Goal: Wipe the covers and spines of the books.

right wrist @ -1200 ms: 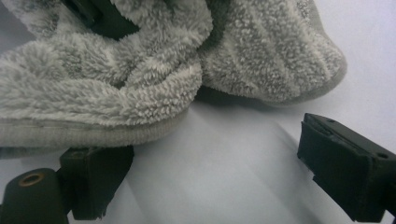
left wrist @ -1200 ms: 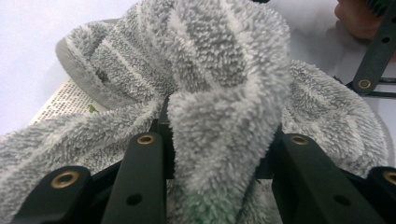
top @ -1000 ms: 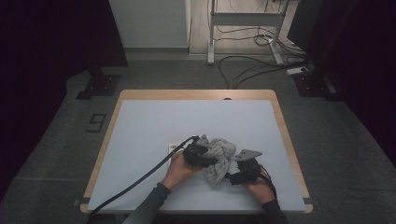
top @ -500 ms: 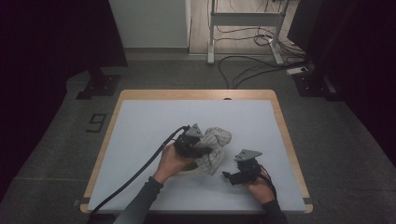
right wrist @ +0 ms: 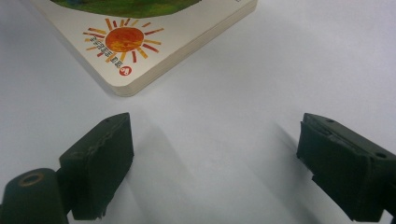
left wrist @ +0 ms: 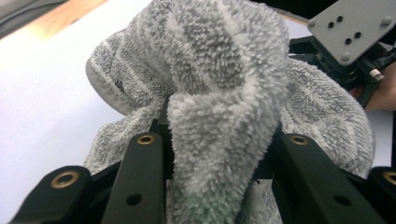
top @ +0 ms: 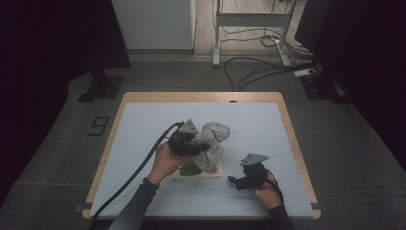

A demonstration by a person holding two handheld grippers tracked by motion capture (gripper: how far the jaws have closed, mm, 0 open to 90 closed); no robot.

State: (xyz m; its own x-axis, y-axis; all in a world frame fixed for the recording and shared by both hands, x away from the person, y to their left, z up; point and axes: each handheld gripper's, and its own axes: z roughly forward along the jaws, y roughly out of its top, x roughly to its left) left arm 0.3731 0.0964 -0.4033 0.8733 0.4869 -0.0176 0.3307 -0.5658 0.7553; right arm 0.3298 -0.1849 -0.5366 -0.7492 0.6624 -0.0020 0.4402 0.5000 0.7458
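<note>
1. Nearest me, my right gripper (top: pixel 234 181) rests low over the desk (top: pixel 268 124) at the front right. Its fingers (right wrist: pixel 100 163) stand wide apart with nothing between them, only bare desk surface. I judge it is parked there, facing the book, to be ready for it.

2. Just ahead of that gripper lies the board book (right wrist: pixel 154 42), flat on the desk, with a sun printed at its near corner. It sits apart from the open fingers, not touched by them.

3. A little farther in, my left gripper (top: pixel 196 143) holds the grey towel (left wrist: pixel 224 88). Its fingers are closed narrow on a bunched fold of it, and the cloth wells up between them in the left gripper view. Gripping a gathered fold looks like the way to carry the whole towel in one go.

4. In the high view the towel hangs in a crumpled mass over the book's far part, its lower end draping toward the cover. Holding it raised seems meant to uncover the book.

5. Beyond, the rest of the desk is bare.
</note>
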